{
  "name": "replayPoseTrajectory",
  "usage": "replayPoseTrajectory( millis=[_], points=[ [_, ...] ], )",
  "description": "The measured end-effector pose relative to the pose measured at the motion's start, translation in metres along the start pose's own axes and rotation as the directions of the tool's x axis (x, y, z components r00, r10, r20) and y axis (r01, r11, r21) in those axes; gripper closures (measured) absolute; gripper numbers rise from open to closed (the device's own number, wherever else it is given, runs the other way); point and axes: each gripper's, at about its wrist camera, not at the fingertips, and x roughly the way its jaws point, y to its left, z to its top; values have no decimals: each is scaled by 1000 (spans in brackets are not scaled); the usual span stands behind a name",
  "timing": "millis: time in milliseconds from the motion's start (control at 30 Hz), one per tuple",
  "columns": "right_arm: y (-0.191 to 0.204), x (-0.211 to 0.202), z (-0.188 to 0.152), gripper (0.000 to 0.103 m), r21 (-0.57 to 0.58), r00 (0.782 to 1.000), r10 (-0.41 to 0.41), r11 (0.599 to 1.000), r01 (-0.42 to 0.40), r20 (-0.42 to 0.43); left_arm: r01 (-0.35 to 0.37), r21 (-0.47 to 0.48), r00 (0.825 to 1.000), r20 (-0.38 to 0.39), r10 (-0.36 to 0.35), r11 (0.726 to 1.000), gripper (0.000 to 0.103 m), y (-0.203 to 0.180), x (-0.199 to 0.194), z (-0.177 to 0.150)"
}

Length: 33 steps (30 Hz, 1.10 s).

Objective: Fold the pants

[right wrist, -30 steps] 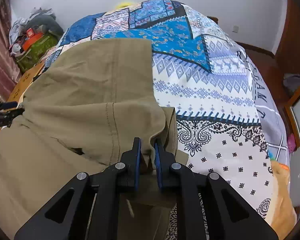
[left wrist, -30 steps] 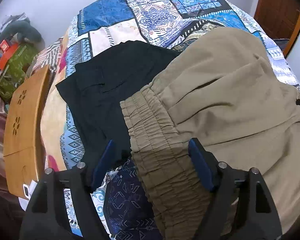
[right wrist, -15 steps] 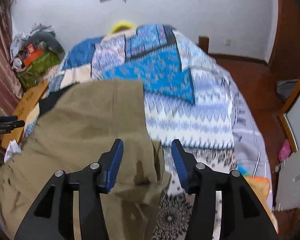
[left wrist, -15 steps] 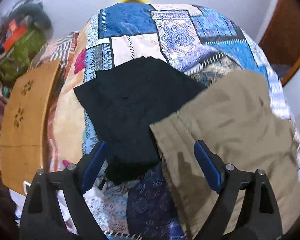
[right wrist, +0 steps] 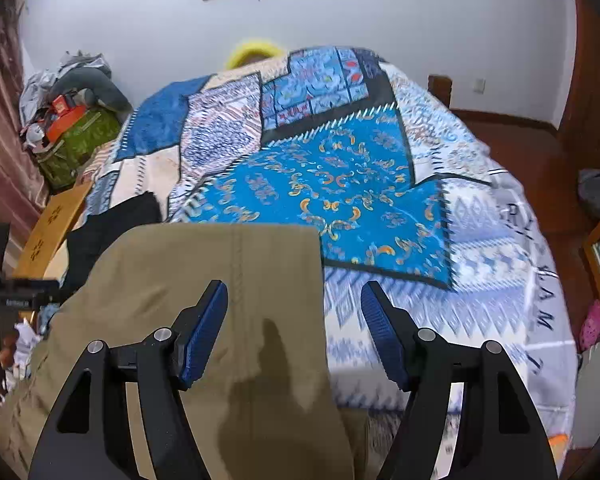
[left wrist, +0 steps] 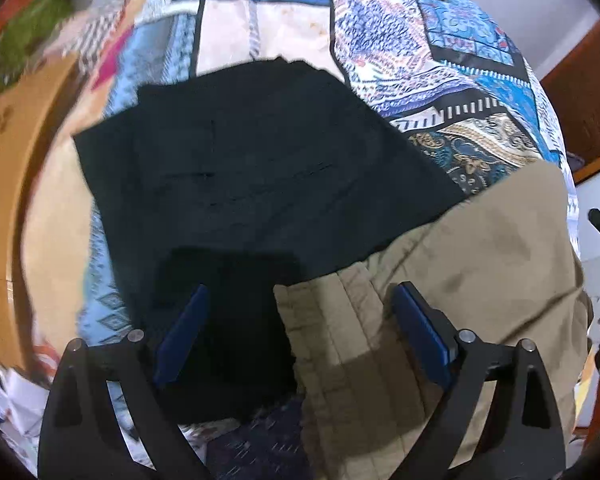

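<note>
Pants (left wrist: pixel 480 264) lie on the bed (left wrist: pixel 440 60), right of folded garment (left wrist: pixel 240 168).

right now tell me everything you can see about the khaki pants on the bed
The khaki pants look like plain woven cloth, olive-tan, with a stitched seam running down the folded top panel. They lie folded flat on the patterned bedspread. In the left wrist view a ribbed, elastic-looking waistband sits nearest the camera. Their left edge touches or overlaps the folded black garment. Both the left gripper and the right gripper are open above them, gripping nothing, and cast shadows on the cloth.
</note>
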Motion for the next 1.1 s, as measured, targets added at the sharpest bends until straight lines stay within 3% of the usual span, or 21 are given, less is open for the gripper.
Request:
replayPoseTrajectory(
  millis=[200, 267, 333, 400, 433, 467, 567, 700, 800, 967, 1000, 1033, 1100],
  points=[
    [-11, 41, 12, 38, 57, 999, 33, 998, -31, -43, 73, -15, 997, -17, -74, 997, 12, -1, 16, -2],
    [-6, 52, 10, 51, 59, 996, 58, 997, -55, -60, 104, -6, 995, -9, -104, 995, 24, -4, 15, -3],
    [3, 50, 8, 60, 18, 999, 50, 999, -50, -20, 126, -13, 992, -2, -126, 992, 40, -5, 12, -3],
    [12, 49, 8, 71, -39, 1000, 18, 999, -18, -5, 93, -8, 996, 12, -93, 996, 46, -8, 9, -3],
    [15, 49, 8, 85, -65, 1000, -9, 998, 9, -1, 74, 0, 997, 19, -74, 997, 48, -9, 8, -3],
    [17, 49, 10, 91, -86, 1000, -29, 996, 29, 0, 53, 11, 998, 29, -53, 999, 49, -12, 5, -3],
    [22, 42, 17, 91, -124, 997, -74, 989, 77, 29, -21, 43, 997, 79, 17, 999, 52, -18, -9, -2],
    [29, 7, 36, 92, -135, 992, -69, 987, 83, 110, -104, 86, 977, 198, 85, 991, 53, -26, -49, 2],
    [36, -33, 52, 92, -124, 981, -40, 990, 64, 191, -84, 94, 960, 273, 55, 992, 55, -28, -91, 5],
    [56, -115, 66, 92, -144, 941, -10, 988, 62, 337, -69, 134, 922, 388, 12, 989, 59, -43, -160, -5],
    [60, -125, 66, 92, -147, 936, -7, 987, 63, 353, -65, 142, 916, 400, 3, 988, 63, -48, -171, -10],
    [63, -142, 63, 92, -151, 927, -5, 986, 67, 376, -50, 159, 916, 402, -18, 986, 81, -51, -179, -15],
    [66, -162, 54, 92, -151, 918, 11, 987, 53, 396, -40, 181, 921, 388, -34, 983, 81, -56, -189, -27]
  ],
)
